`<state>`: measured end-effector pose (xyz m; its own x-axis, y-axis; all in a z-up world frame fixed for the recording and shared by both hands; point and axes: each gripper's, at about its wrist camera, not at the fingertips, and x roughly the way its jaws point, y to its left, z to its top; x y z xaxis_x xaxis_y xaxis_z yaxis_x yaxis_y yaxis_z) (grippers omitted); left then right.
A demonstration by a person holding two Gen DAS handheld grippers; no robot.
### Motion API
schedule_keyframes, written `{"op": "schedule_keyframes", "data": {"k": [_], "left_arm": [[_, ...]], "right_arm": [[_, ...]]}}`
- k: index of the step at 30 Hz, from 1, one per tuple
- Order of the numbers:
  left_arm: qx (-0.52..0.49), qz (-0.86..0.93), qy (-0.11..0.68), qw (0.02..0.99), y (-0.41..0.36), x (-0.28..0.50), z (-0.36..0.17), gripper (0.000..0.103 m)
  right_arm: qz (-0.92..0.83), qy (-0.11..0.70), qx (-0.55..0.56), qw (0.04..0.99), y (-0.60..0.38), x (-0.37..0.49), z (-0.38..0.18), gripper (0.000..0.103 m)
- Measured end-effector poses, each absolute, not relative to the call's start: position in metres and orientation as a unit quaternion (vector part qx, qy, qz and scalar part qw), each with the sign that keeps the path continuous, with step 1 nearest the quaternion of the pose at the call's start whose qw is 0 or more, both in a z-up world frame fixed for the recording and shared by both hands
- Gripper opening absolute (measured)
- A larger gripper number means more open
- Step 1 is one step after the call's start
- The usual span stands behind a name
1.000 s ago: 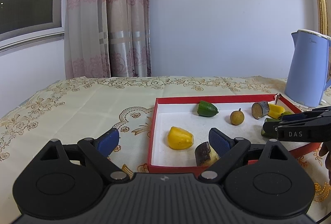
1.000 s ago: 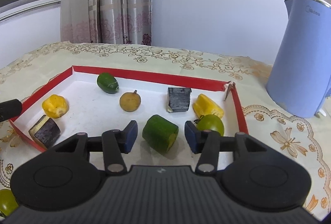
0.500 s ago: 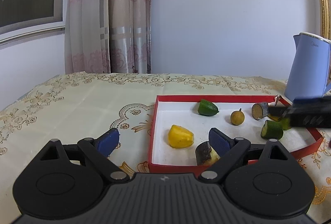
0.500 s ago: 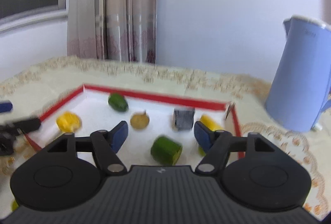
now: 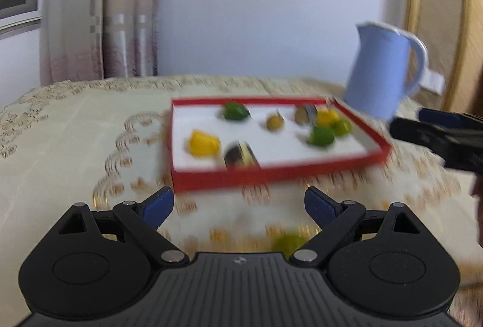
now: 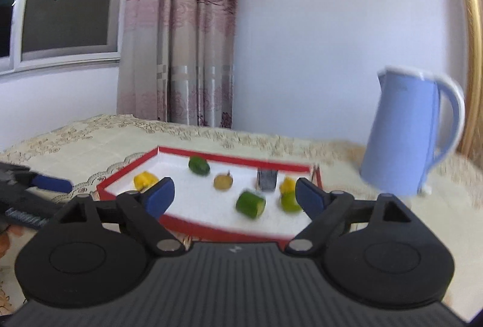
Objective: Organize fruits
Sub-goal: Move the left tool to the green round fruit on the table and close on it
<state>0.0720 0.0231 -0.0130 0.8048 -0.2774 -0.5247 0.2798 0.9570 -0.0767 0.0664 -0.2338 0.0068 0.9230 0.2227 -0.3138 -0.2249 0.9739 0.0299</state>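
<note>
Left gripper (image 5: pixel 238 204) hovers short of the red tray (image 5: pixel 271 173), fingers wide, nothing held; a green fruit (image 5: pixel 288 242) sits loose on the desk (image 5: pixel 60 145) just under it, so I'd drop straight down and straddle it. Right gripper (image 6: pixel 235 197), fingers wide too, faces the tray's fruits
</note>
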Motion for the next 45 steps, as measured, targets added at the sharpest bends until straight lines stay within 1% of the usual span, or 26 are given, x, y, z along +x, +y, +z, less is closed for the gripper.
{"op": "schedule_keyframes", "data": {"k": [3, 9, 15, 26, 27, 29, 31, 34, 36, 40, 42, 44, 45], "left_arm": [[0.017, -0.157, 0.28, 0.947, 0.02, 0.057, -0.02, 0.094], [0.047, -0.18, 0.262, 0.947, 0.009, 0.041, -0.018, 0.094], [0.068, -0.199, 0.262, 0.942, -0.005, 0.041, -0.023, 0.094], [0.064, -0.188, 0.284, 0.938, -0.008, 0.051, -0.029, 0.093], [0.063, -0.187, 0.286, 0.938, -0.008, 0.053, -0.03, 0.091], [0.061, -0.188, 0.294, 0.935, -0.008, 0.055, -0.031, 0.08], [0.059, -0.187, 0.301, 0.933, -0.008, 0.058, -0.032, 0.075], [0.059, -0.189, 0.307, 0.931, -0.009, 0.06, -0.033, 0.071], [0.062, -0.189, 0.312, 0.929, -0.011, 0.061, -0.035, 0.07], [0.065, -0.193, 0.319, 0.926, -0.014, 0.064, -0.036, 0.067], [0.062, -0.195, 0.323, 0.924, -0.015, 0.066, -0.037, 0.062], [0.057, -0.197, 0.328, 0.922, -0.014, 0.068, -0.038, 0.054], [0.052, -0.197, 0.33, 0.922, -0.013, 0.069, -0.039, 0.051]], "right_arm": [[0.124, 0.188, 0.038, 0.974, -0.24, 0.074, -0.011, 0.086], [0.142, 0.199, 0.064, 0.967, -0.243, 0.076, -0.024, 0.086], [0.156, 0.197, 0.046, 0.967, -0.235, 0.073, -0.025, 0.086], [0.156, 0.197, 0.042, 0.967, -0.235, 0.071, -0.024, 0.087], [0.157, 0.198, 0.041, 0.967, -0.235, 0.072, -0.024, 0.087], [0.156, 0.197, 0.039, 0.967, -0.234, 0.071, -0.024, 0.088], [0.156, 0.196, 0.037, 0.967, -0.234, 0.071, -0.024, 0.089], [0.157, 0.196, 0.031, 0.967, -0.231, 0.07, -0.025, 0.09], [0.159, 0.197, 0.027, 0.967, -0.23, 0.07, -0.025, 0.09], [0.161, 0.196, 0.024, 0.967, -0.229, 0.07, -0.025, 0.09], [0.161, 0.198, 0.026, 0.967, -0.23, 0.07, -0.025, 0.09], [0.158, 0.201, 0.025, 0.966, -0.23, 0.07, -0.025, 0.09], [0.158, 0.201, 0.024, 0.966, -0.229, 0.07, -0.025, 0.09]]}}
